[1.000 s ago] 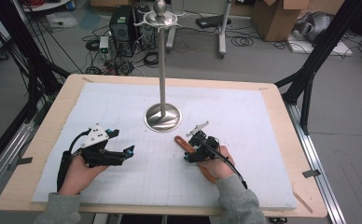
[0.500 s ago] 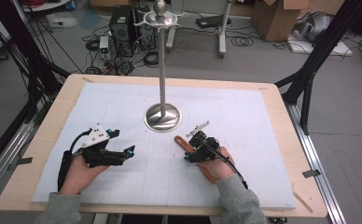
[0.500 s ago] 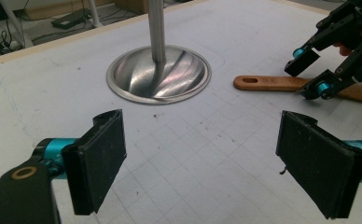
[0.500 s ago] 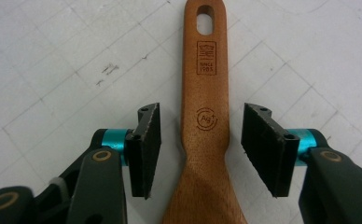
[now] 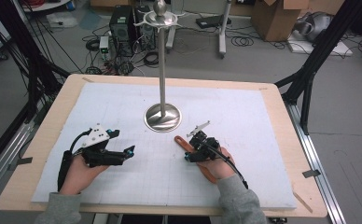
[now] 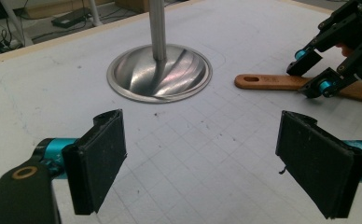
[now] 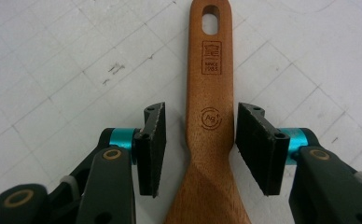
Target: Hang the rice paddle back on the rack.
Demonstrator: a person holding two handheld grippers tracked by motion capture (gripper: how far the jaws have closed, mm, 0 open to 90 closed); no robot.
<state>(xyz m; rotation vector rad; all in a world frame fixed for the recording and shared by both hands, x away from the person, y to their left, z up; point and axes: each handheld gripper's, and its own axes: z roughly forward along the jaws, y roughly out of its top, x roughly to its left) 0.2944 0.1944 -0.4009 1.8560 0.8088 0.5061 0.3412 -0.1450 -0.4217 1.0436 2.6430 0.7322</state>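
Now my right tool [image 7: 200, 140] straddles the wooden spatula [image 7: 210, 93], not yet gripping.
Closing off-centre could skid it; left tool [image 6: 202, 161] idles wide.

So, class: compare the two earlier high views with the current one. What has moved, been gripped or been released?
Nothing has visibly changed. The right hand-held gripper still straddles the wooden spatula's handle with open jaws, not clamped. The left hand-held gripper stays open over the mat, and the metal stand has not moved.
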